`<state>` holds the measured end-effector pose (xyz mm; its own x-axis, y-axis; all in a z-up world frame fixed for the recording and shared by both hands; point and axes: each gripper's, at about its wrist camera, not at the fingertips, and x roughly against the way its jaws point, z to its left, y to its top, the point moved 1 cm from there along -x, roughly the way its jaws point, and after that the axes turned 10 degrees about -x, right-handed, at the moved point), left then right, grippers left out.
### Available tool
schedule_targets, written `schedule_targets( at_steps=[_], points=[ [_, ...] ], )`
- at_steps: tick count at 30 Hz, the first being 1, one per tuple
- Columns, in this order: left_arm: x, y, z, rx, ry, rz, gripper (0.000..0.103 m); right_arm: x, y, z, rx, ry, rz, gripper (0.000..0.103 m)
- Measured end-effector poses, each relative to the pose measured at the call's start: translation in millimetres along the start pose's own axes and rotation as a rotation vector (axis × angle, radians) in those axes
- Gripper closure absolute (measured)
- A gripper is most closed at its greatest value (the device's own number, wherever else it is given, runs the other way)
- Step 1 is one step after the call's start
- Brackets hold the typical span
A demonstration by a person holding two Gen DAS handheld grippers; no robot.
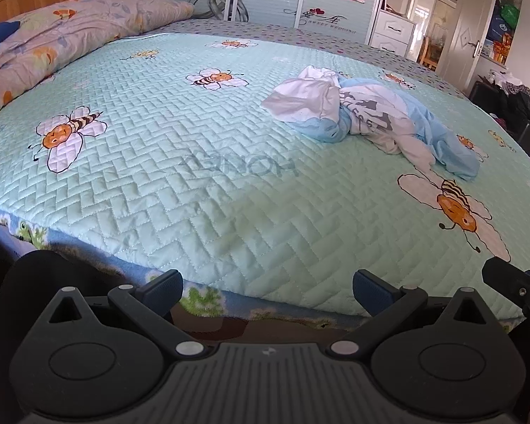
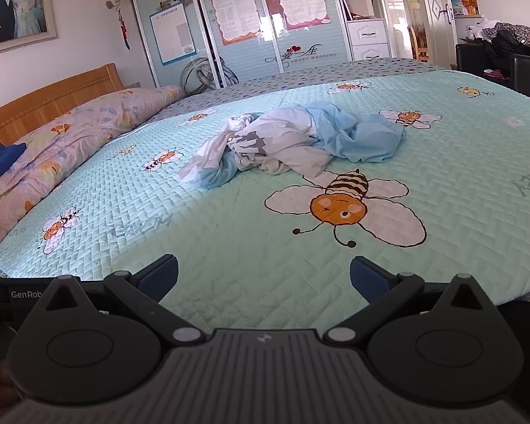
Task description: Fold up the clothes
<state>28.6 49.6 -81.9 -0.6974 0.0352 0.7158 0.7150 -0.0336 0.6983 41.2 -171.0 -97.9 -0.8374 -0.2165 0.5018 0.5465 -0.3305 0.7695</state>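
A crumpled white-and-pale-blue printed cotton garment (image 1: pixel 367 120) lies bunched, unfolded, mid-way across the mint quilted bee-print bedspread (image 1: pixel 194 183). The left gripper (image 1: pixel 268 289) and right gripper (image 2: pixel 263 275) hang at the near edge — both spread wide, empty, well short of the cloth, likely poised to reach in.

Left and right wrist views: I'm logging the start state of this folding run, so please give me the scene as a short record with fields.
surface: bed with mint quilted bee-print cover
garment: crumpled white and light-blue clothes, unfolded, one heap
garment position: mid-bed, beyond both grippers, untouched
left gripper: open, at the near bed edge, empty
right gripper: open, over the near bed edge, empty
other: floral pillow by the headboard
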Motion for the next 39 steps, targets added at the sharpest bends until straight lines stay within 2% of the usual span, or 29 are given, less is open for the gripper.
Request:
schedule_targets(
  at_steps=[21,39],
  points=[
    [-0.2,-0.9,3.9,0.018,0.006,-0.009,0.001,-2.5,-2.2,-0.4,-0.001,0.005,0.009,0.0],
    [16.4,3.1,1.1,0.024,-0.049,-0.131,0.001,-3.1,-2.9,0.1,0.004,0.006,0.011,0.0]
  ],
)
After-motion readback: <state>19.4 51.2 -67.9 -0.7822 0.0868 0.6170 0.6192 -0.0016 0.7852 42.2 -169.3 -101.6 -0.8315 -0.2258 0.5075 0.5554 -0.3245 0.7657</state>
